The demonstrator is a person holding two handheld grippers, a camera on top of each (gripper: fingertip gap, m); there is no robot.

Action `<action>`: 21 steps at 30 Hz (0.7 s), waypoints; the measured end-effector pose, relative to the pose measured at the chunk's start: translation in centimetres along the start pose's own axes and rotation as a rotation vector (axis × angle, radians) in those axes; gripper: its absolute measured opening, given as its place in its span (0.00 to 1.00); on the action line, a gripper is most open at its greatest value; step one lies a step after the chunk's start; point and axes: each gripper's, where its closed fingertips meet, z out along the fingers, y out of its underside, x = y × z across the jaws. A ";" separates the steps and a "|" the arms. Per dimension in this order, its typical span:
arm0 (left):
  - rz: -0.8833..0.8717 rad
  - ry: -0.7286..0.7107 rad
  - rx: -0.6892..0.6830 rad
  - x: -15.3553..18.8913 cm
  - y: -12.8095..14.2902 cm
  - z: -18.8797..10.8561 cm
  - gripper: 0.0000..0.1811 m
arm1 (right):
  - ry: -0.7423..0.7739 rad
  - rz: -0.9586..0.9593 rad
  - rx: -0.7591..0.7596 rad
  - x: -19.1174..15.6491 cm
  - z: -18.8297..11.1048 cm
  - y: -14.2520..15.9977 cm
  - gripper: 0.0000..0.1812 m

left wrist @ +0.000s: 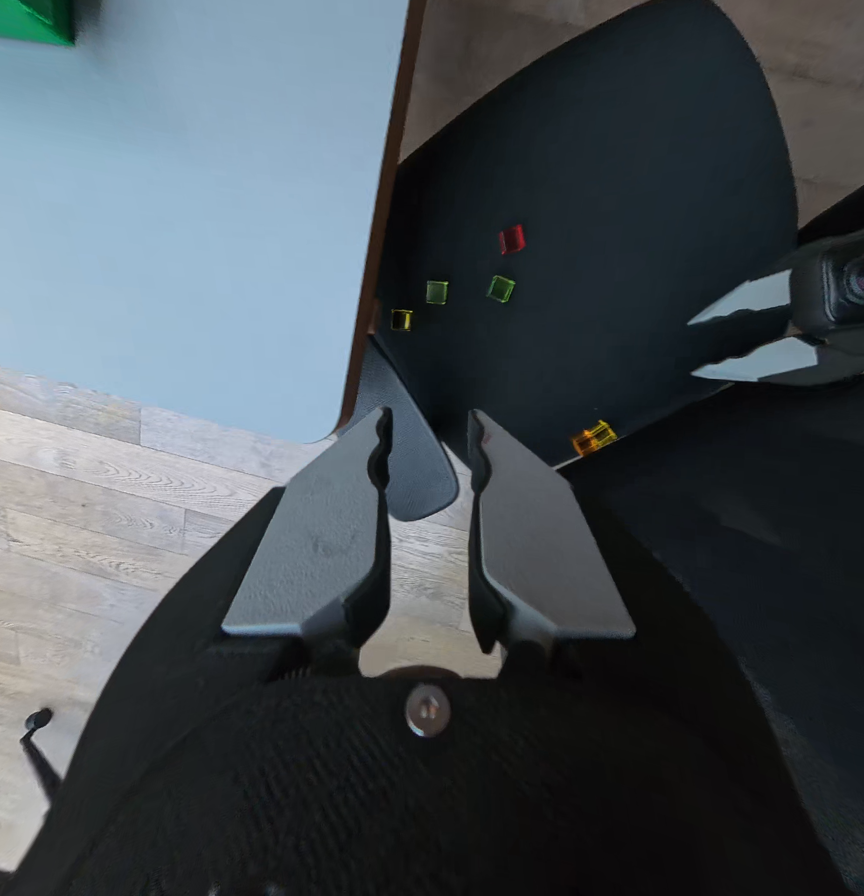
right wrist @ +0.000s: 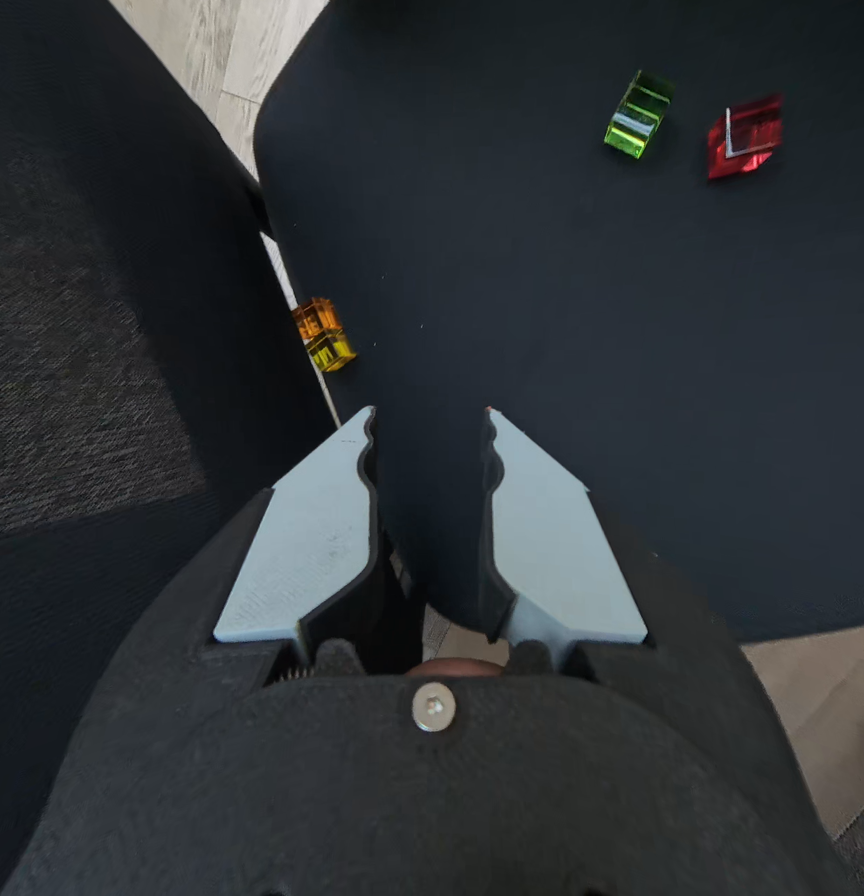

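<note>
Both tongs, left gripper [left wrist: 427, 417] and right gripper [right wrist: 430, 417], stood wide and empty as I noted the orange cube [right wrist: 317, 317] at the mat [right wrist: 566, 339] edge: rigid, slick, best gripped across flat faces.

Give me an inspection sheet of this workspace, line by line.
Surface: black mat, flat, on a brownish top.
Things: red cube, green cube, orange cube touching yellow cube at the mat's edge; second green cube and dark yellow cube farther off.
Clutter: green box on the blue area.
Grippers: left hand-held gripper open, empty; right hand-held gripper open, empty.
Cables: nothing seen.
Surroundings: wood-look floor, dark chair.
</note>
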 end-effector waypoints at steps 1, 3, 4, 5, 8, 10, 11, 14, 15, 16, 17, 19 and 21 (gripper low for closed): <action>0.013 -0.033 0.012 -0.9 0.0 -0.6 0.14 | 0.002 -0.009 0.007 0.4 0.9 -0.4 0.22; -0.001 -0.114 0.004 -3.0 0.0 -2.0 0.10 | 0.010 -0.026 0.013 1.3 3.1 -1.4 0.22; 0.009 -0.144 0.002 -3.5 -0.2 -2.6 0.10 | 0.002 -0.032 0.013 1.5 4.4 -1.8 0.21; 0.025 -0.188 0.022 -4.1 -0.6 -3.2 0.09 | -0.033 -0.045 0.014 1.3 5.7 -2.2 0.20; 0.084 -0.274 0.021 -4.8 -0.2 -3.2 0.04 | -0.284 -0.183 -0.075 -2.8 9.6 -1.3 0.19; 0.123 -0.302 -0.053 -4.7 1.1 -2.3 0.05 | -0.379 -0.332 -0.174 -5.2 11.7 0.6 0.24; 0.155 -0.312 -0.075 -4.6 1.3 -2.0 0.05 | -0.386 -0.428 -0.197 -5.9 12.6 1.3 0.24; 0.186 -0.341 -0.072 -4.8 0.4 -2.2 0.03 | -0.368 -0.677 -0.207 -7.4 14.6 2.2 0.24; 0.168 -0.320 -0.056 -4.4 -0.1 -2.3 0.03 | -0.344 -0.734 -0.199 -7.6 15.2 2.2 0.23; 0.160 -0.306 -0.043 -4.0 -0.4 -2.4 0.02 | -0.301 -0.786 -0.177 -7.5 15.9 1.9 0.23; 0.171 -0.309 -0.033 -3.8 -0.7 -2.5 0.00 | -0.265 -0.828 -0.149 -7.4 16.5 1.6 0.26; 0.208 -0.343 -0.031 -4.0 -0.7 -2.5 0.00 | -0.265 -0.862 -0.100 -7.8 16.9 1.2 0.27; 0.194 -0.331 -0.045 -4.0 -0.3 -2.4 0.00 | -0.284 -0.875 -0.073 -7.8 16.9 1.0 0.26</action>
